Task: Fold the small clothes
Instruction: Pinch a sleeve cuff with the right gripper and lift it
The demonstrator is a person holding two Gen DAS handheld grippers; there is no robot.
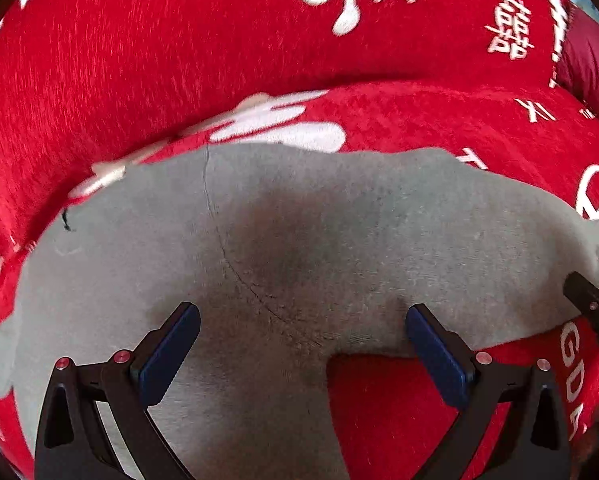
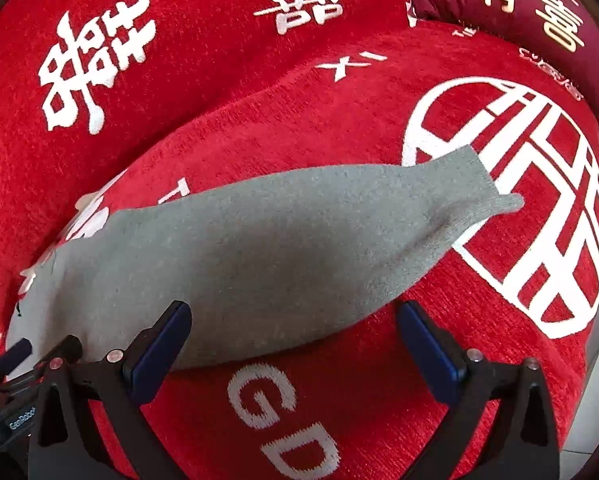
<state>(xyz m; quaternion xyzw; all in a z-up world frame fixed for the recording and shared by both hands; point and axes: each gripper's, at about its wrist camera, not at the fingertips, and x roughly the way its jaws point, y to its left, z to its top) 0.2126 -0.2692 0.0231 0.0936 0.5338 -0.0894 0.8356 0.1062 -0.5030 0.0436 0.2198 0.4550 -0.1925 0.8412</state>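
Observation:
A small grey knitted garment (image 1: 299,240) lies spread flat on a red sofa seat. In the right wrist view the same grey garment (image 2: 259,248) stretches from lower left to a narrow cuffed end (image 2: 499,200) at the right. My left gripper (image 1: 303,344) is open and empty, its blue pads hovering over the garment's near edge. My right gripper (image 2: 295,344) is open and empty, above the garment's near edge and the red cover. The right gripper's finger (image 1: 591,308) shows at the left view's right edge; the left gripper (image 2: 19,356) shows at the right view's lower left.
The red sofa seat cover (image 2: 379,400) carries white characters and letters. The red backrest (image 1: 179,40) rises just behind the garment. A dark red cushion (image 2: 519,12) with gold characters sits at the far right. The seat's right edge (image 2: 595,320) drops to a pale floor.

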